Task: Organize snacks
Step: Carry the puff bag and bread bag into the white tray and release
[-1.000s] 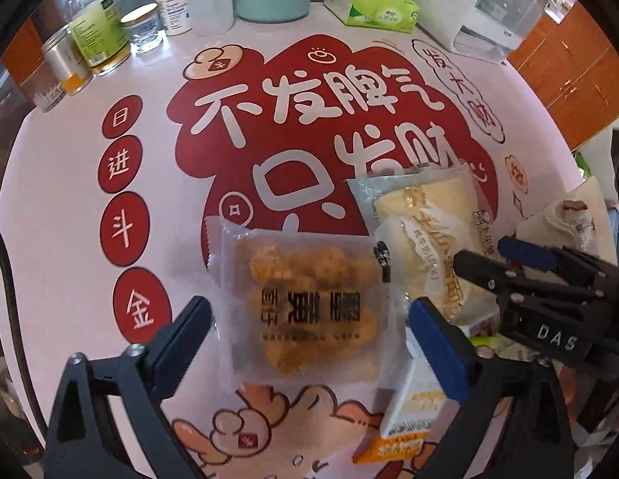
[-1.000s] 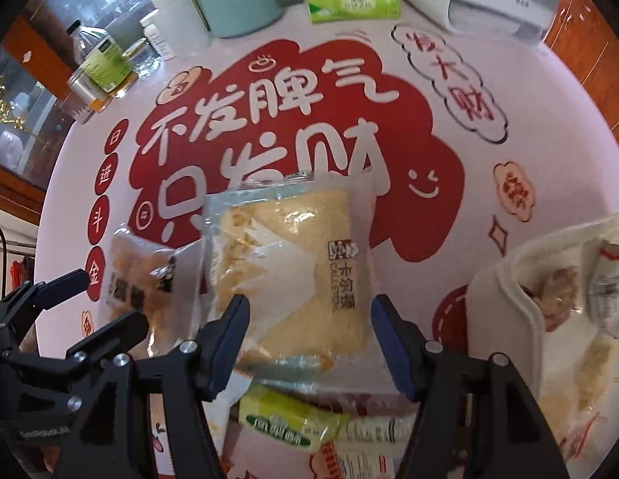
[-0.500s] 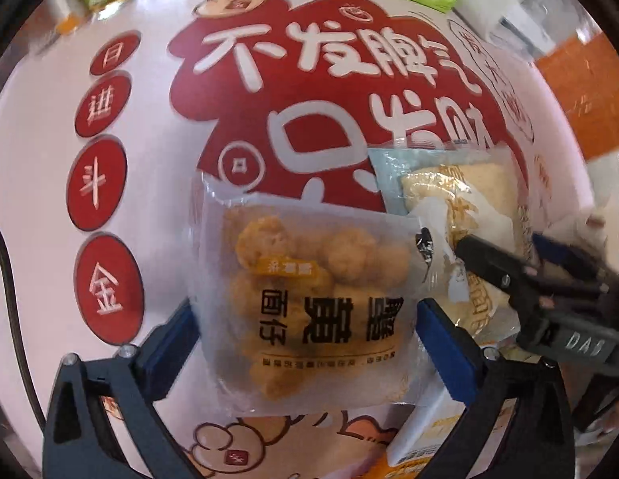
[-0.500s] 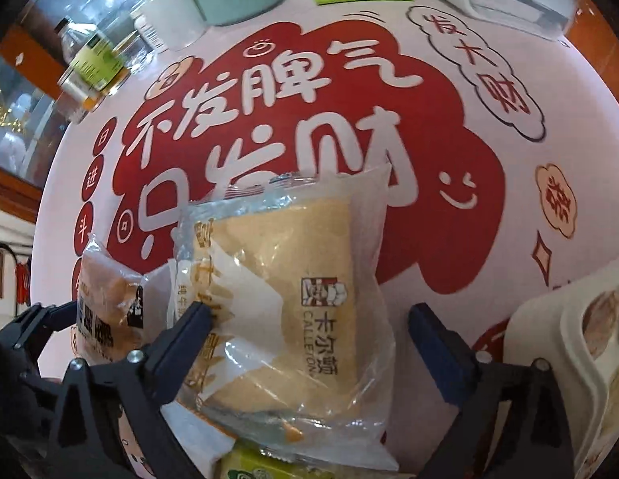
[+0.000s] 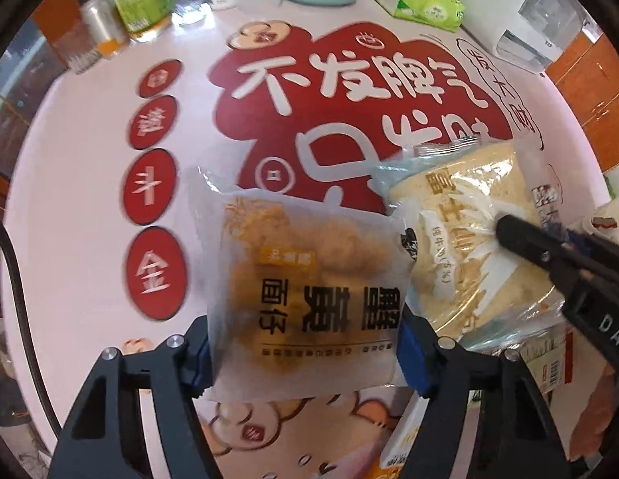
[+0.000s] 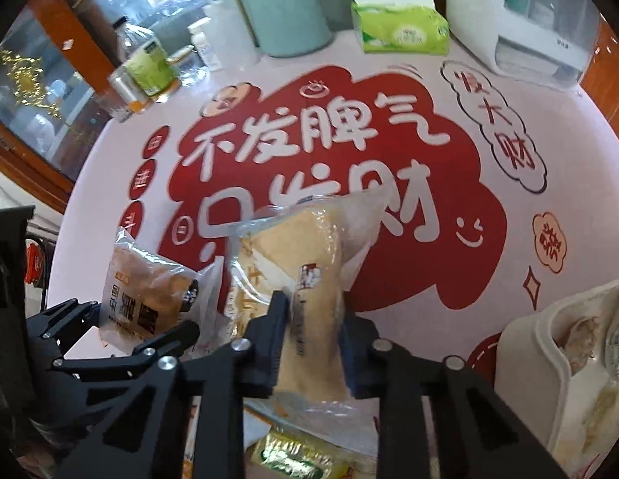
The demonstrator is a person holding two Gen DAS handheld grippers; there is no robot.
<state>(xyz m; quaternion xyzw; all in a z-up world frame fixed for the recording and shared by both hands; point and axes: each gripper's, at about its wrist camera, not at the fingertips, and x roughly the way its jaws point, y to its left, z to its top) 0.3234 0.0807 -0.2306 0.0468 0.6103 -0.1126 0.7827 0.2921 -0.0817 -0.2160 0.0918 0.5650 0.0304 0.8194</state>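
My left gripper [image 5: 305,355] is shut on a clear packet of golden fried snacks [image 5: 309,279] with black lettering, held above the table. It also shows at the left of the right wrist view [image 6: 149,295]. My right gripper [image 6: 313,339] is shut on a clear-wrapped pale yellow cake [image 6: 301,267], lifted and squeezed between the fingers. In the left wrist view the cake [image 5: 469,231] sits right of the fried snack packet, with a right gripper finger [image 5: 525,239] across it.
A white fabric basket [image 6: 529,359] holding wrapped snacks stands at the right. More packets [image 6: 301,455] lie below the grippers. At the table's far edge stand a green tissue pack [image 6: 397,32], a teal canister [image 6: 289,20], bottles [image 6: 145,64] and a white appliance [image 6: 529,32].
Both grippers went from open around their packets to shut on them. Both packets have risen off the table and the cake is pinched narrower.
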